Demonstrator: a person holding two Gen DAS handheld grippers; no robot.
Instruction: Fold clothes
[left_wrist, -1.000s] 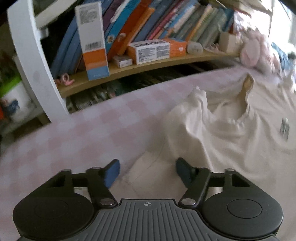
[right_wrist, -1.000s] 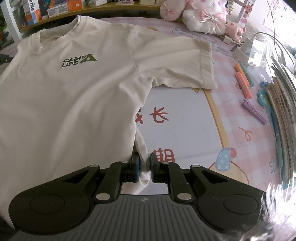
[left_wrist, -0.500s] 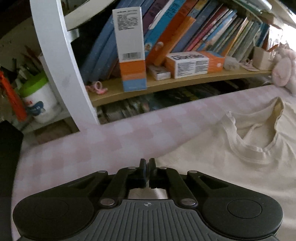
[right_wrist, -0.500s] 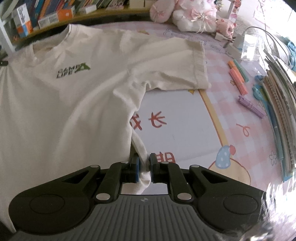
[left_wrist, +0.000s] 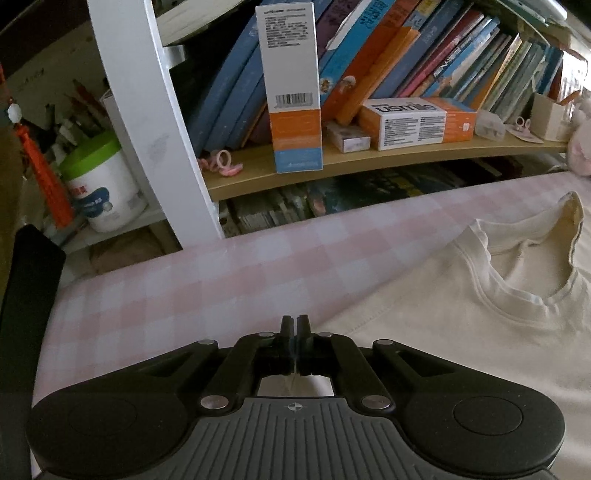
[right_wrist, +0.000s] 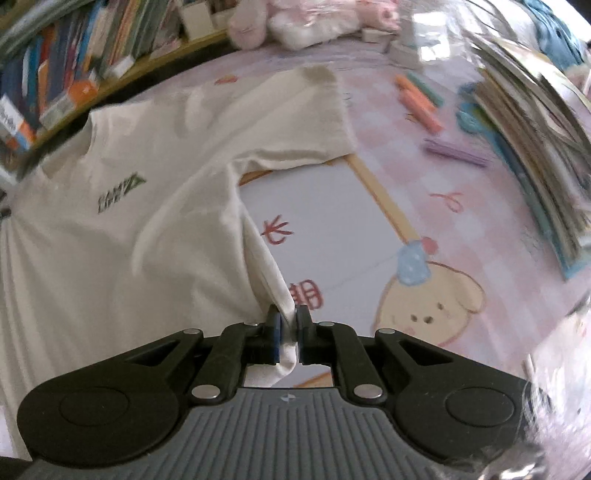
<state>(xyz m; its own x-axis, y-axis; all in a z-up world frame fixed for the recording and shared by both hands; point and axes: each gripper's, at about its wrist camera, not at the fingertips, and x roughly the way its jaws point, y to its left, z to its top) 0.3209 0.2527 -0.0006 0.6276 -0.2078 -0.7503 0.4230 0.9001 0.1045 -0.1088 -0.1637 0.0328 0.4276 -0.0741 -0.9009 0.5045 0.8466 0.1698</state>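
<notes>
Ahead of my left gripper (left_wrist: 295, 325): bare checked cloth (left_wrist: 207, 280) — passable up to the bookshelf (left_wrist: 369, 162). Right of my right gripper (right_wrist: 289, 321): markers (right_wrist: 417, 99) and stacked books (right_wrist: 535, 147) obstruct — printed mat (right_wrist: 332, 206) ahead clear.

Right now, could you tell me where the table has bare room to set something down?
Free: the pink checked cloth between the bookshelf and the T-shirt, and the white mat panel beside the shirt's side. Crowded: the right edge, with markers and stacked books.

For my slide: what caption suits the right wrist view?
Right gripper pinches the cream T-shirt side edge above a pink cartoon mat.
</notes>
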